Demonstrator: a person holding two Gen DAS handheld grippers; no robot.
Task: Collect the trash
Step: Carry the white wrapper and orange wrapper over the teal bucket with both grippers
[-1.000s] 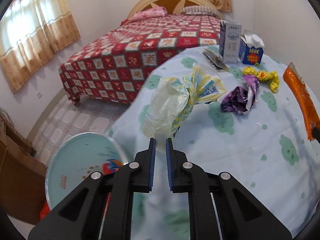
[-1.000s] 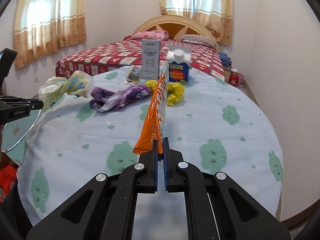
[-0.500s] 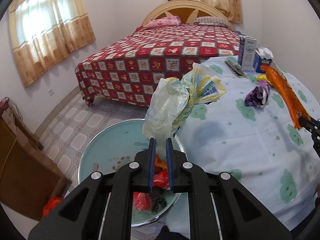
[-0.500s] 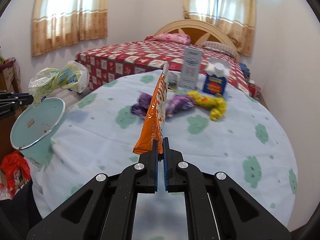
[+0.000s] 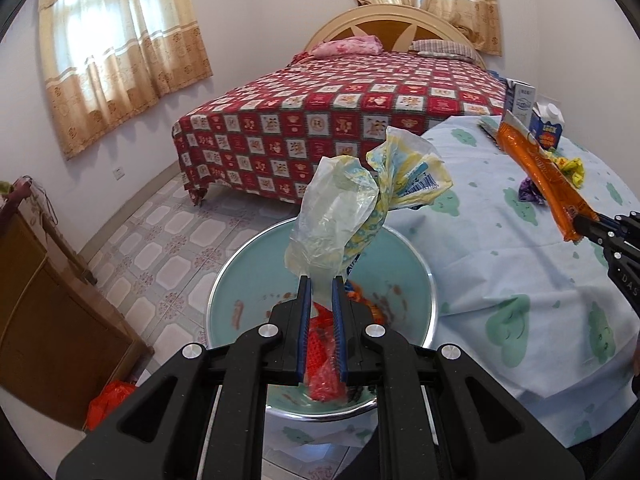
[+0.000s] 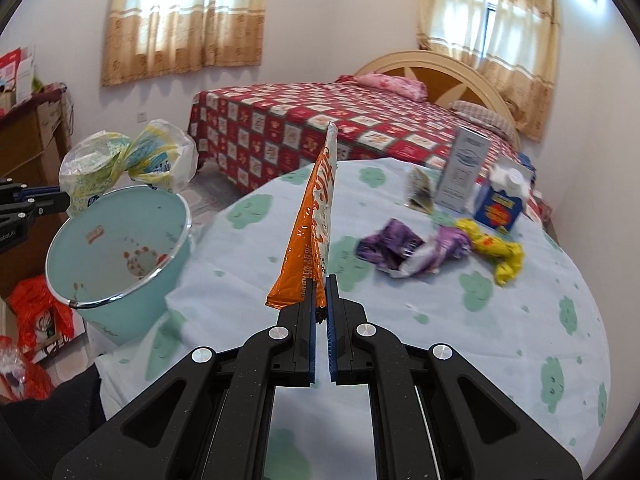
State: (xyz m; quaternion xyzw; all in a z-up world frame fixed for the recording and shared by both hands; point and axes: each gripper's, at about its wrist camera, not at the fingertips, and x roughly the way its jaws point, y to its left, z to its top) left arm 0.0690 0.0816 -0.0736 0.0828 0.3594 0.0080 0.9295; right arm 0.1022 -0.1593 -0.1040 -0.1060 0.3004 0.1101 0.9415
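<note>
Bedroom; bucket's [image 5: 424, 276] red trash [image 5: 320, 344] left-view only.

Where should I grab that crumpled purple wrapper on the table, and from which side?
Pinch the purple wrapper at its raised, crumpled middle, coming down from above on the near side. It lies flattish on the tablecloth, so a level approach would likely snag cloth. Its far right end seems to touch the yellow wrapper, and the cartons stand behind it, so keep clear of both.
</note>
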